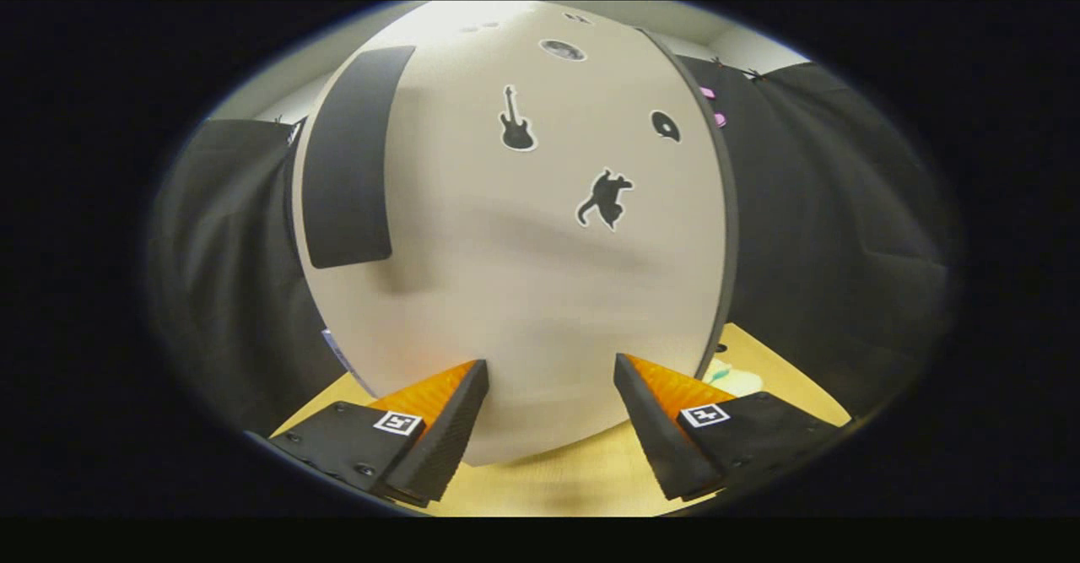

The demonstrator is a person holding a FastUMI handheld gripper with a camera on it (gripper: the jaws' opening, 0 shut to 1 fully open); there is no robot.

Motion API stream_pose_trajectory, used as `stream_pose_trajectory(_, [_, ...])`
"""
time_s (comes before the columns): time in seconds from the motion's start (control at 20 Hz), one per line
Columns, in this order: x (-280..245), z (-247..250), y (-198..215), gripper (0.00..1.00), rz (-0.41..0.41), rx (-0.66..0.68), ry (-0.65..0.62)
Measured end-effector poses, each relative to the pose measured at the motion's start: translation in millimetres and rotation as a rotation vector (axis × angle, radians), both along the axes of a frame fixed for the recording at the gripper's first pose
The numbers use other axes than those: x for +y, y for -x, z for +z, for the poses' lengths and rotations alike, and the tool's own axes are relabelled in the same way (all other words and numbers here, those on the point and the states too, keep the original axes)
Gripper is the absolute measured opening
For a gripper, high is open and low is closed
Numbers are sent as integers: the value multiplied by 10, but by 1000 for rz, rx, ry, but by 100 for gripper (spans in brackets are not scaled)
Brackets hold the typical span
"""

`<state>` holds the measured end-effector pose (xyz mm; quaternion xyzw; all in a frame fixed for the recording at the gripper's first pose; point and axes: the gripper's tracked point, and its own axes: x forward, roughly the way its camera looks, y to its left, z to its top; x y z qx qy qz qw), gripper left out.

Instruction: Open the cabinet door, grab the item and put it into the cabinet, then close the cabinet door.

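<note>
1. The gripper (551,370) has its fingers spread apart, gripping nothing, above the pale wooden table (557,483).
2. Just ahead stands the closed cream cabinet door (523,293), with black guitar and cat stickers and a long black handle (350,158).

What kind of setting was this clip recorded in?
Likely a staged recording booth, not a home: black cloth wall, a light wooden tabletop, and a white cabinet door with black stickers just ahead of the gripper, whose fingers are open.
</note>
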<state>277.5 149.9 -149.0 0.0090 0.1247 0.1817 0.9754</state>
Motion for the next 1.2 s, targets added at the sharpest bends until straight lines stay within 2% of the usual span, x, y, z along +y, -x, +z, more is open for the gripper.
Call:
stream_pose_trajectory(0.25, [203,-52,-219,96,-35,3,-20])
stream_pose_trajectory(0.6, [215,-109,-201,96,-119,8,-16])
stream_pose_trajectory(0.85, [0,28,106,96,-144,14,8])
stream_pose_trajectory(1.2, [-789,724,915,95,-168,-47,7])
